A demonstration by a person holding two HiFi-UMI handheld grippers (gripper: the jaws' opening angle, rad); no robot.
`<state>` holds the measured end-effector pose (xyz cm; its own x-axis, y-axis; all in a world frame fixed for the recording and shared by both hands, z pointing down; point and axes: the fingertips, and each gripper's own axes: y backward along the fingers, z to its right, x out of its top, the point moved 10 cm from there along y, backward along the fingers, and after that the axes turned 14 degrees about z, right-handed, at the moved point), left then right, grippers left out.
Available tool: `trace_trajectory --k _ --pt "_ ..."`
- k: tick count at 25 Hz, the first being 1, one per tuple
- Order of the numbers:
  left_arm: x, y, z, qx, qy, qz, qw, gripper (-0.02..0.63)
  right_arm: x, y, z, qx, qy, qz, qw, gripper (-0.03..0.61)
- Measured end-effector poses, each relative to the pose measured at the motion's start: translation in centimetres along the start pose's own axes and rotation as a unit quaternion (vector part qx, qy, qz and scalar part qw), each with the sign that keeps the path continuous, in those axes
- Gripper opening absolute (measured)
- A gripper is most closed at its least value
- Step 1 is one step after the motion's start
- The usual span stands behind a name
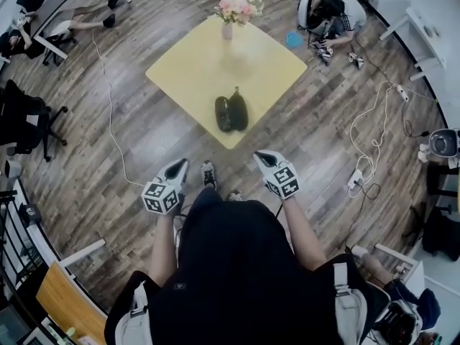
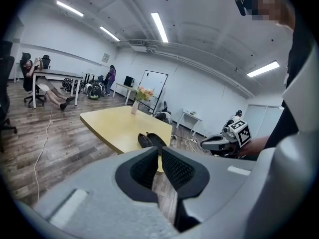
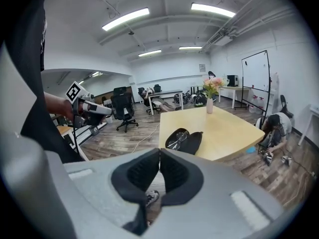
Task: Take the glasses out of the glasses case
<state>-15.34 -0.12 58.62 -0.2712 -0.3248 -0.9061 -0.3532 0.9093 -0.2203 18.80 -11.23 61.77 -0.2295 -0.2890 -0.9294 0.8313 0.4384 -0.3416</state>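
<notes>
The right gripper view shows what the other two do not. The black oval glasses case lies open on the pale yellow square table, and a pair of thin-rimmed clear-lens glasses rests in its left half, just above the middle of that frame. In the head view the case is only two dark ovals side by side near the table's nearest corner, at the centre of the frame, and the glasses cannot be made out there. The left gripper view catches the case low and nearly edge-on at the table's near edge.

The grey-and-white left gripper and right gripper, each with its marker cube, sit in the lower middle of the head view. They are apart from each other and well short of the table. Each gripper's own view shows its black ribbed pads brought together with nothing between them: the left's with a mere sliver of a gap, the right's meeting at the tips.

Between the grippers and the case lie a strip of grey-brown wood-plank floor and the table's near corner. The person's shoe shows between the two grippers.

A white vase of pink flowers stands at the table's far corner, top centre. At the upper right a person crouches on the floor near a small blue object. White cables trail down the right side to a power strip. Black office chairs stand along the left edge.
</notes>
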Motion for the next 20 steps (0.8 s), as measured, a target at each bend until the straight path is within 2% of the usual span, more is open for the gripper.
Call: trace_trajectory --k 3,7,20 --pt "1.6 -2.4 -1.9 -0.013 -0.001 0.003 0.9999 0.032 1.2 -2.1 0.0 0.011 0.010 -0.010 1.000 0.005" --pt "3.4 -5.6 -4.0 -0.040 -0.005 -0.004 0.9992 0.032 2.6 -4.6 0.3 0.003 0.005 -0.010 1.000 0.005" --pt "6.6 -13.2 -10.6 -0.120 -0.010 -0.034 0.9921 0.032 3.8 -9.0 2.8 -0.079 -0.032 -0.010 0.996 0.005"
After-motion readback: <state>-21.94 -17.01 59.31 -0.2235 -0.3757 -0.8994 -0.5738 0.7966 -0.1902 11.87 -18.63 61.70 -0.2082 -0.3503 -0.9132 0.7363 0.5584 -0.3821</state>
